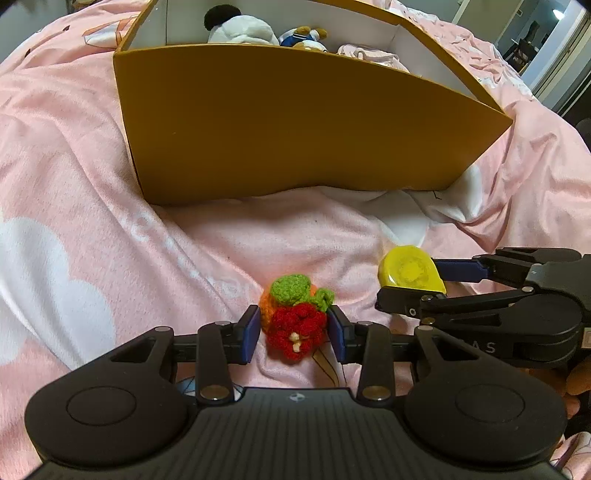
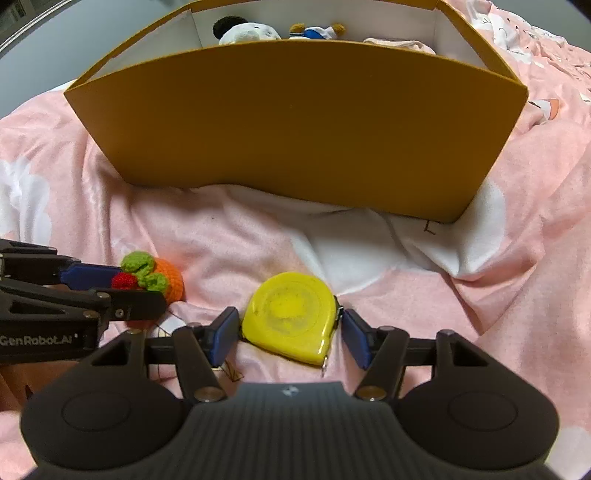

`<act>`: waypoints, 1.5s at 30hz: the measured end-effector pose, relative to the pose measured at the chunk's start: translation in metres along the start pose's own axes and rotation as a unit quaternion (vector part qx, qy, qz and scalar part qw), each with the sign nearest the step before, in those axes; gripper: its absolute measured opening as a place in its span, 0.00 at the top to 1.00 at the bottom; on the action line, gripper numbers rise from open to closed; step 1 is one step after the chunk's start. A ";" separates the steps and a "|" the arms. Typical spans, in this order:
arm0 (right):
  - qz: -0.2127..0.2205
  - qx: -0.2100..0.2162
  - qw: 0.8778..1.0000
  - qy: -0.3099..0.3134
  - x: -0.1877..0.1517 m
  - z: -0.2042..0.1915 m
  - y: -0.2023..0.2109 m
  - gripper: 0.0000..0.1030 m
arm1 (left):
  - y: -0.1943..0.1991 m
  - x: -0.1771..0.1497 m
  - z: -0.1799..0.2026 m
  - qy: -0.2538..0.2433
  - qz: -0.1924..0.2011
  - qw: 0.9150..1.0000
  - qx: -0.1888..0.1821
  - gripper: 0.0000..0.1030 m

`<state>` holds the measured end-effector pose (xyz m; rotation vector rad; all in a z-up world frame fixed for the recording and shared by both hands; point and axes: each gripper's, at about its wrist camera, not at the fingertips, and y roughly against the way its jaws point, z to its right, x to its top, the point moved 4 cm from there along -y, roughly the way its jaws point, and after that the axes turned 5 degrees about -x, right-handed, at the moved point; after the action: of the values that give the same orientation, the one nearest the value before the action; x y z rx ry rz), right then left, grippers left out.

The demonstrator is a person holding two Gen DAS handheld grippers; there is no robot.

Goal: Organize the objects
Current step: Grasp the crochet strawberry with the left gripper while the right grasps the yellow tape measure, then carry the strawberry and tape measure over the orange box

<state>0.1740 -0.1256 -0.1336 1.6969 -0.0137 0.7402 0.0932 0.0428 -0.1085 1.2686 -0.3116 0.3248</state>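
— Pink bedding [image 1: 92, 155] with white cloud shapes covers the bed, yes? What stands on it?

— An orange-brown cardboard box [image 1: 295, 125], open on top, white inside. In it I see a black-and-white plush toy [image 1: 236, 27], a small figure in blue clothes [image 1: 304, 37], and something pale pink [image 1: 365, 55] at the right end. How far the box is from the edges of the bed, I cannot tell.

— And in front of the box?

— Two things lie on the bedding, near each other. One is a crocheted toy [image 1: 295, 317], orange, green and red. The other is a yellow tape measure [image 2: 291, 314], lying flat, to the right of the toy.

— What does the left gripper [image 1: 295, 332] do?

— Its jaws stand at both sides of the crocheted toy, half wide. The blue pads [image 1: 253, 332] are at the yarn; if they press already, I cannot say for sure.

— And the right gripper [image 2: 288, 332]?

— Its jaws are around the tape measure. The left pad is just at the case, the right pad has a small gap. So it does not hold yet.
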 end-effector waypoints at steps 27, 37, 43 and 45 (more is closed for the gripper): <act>0.106 -0.005 0.993 0.061 0.023 -0.013 0.092 0.44 | 0.071 0.018 0.008 0.000 0.086 0.996 -0.033 0.59; 0.142 -0.028 0.985 0.093 0.060 -0.016 0.125 0.44 | 0.114 0.062 0.022 -0.034 0.121 0.991 -0.038 0.59; 0.166 -0.026 0.980 0.103 0.085 -0.016 0.134 0.44 | 0.116 0.089 0.023 -0.046 0.126 0.990 -0.034 0.59; 0.171 -0.019 0.980 0.102 0.095 -0.014 0.135 0.44 | 0.116 0.099 0.021 -0.049 0.126 0.990 -0.036 0.59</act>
<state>0.1902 -0.1150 0.0312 1.5915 -0.1792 1.1620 0.1352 0.0595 0.0387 1.1780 -0.5651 0.4623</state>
